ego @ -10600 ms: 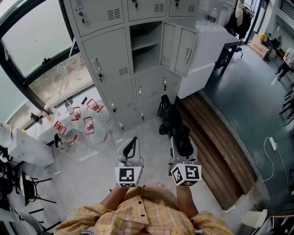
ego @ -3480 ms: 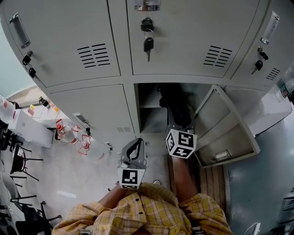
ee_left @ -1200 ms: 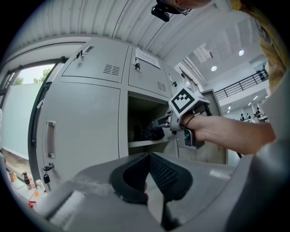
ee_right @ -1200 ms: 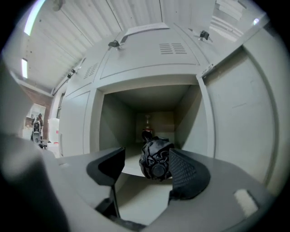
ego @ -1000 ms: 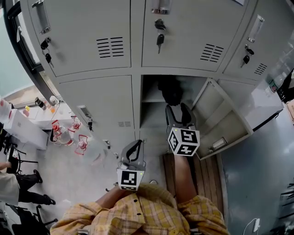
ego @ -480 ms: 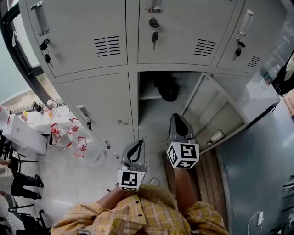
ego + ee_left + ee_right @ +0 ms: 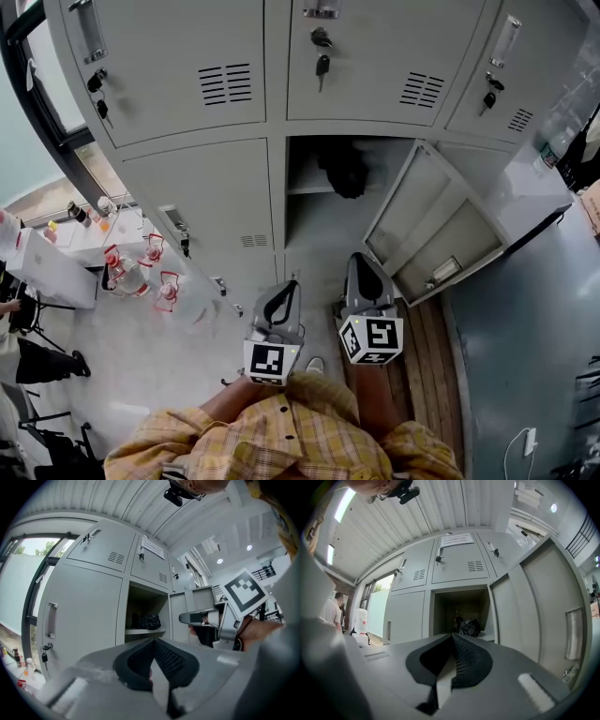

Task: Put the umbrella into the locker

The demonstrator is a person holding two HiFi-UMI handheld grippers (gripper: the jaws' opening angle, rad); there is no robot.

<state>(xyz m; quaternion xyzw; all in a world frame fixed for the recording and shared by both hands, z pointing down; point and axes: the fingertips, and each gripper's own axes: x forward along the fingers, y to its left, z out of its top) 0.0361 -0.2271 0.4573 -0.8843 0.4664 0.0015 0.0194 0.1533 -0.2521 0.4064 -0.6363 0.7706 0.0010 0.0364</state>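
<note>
Since the umbrella [image 7: 342, 173] sits bundled on the locker [image 7: 314, 234] shelf at twelve o'clock from the right gripper [image 7: 364, 265] and left gripper [image 7: 281, 294], both pinched closed on nothing, the door [image 7: 441, 234] at two o'clock might catch overhanging fabric when swung.

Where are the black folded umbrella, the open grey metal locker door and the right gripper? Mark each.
black folded umbrella [image 7: 342, 173]: head view, middle of its bundled fabric.
open grey metal locker door [image 7: 433, 223]: head view, inner panel.
right gripper [image 7: 363, 261]: head view, its shut fingertips.
</note>
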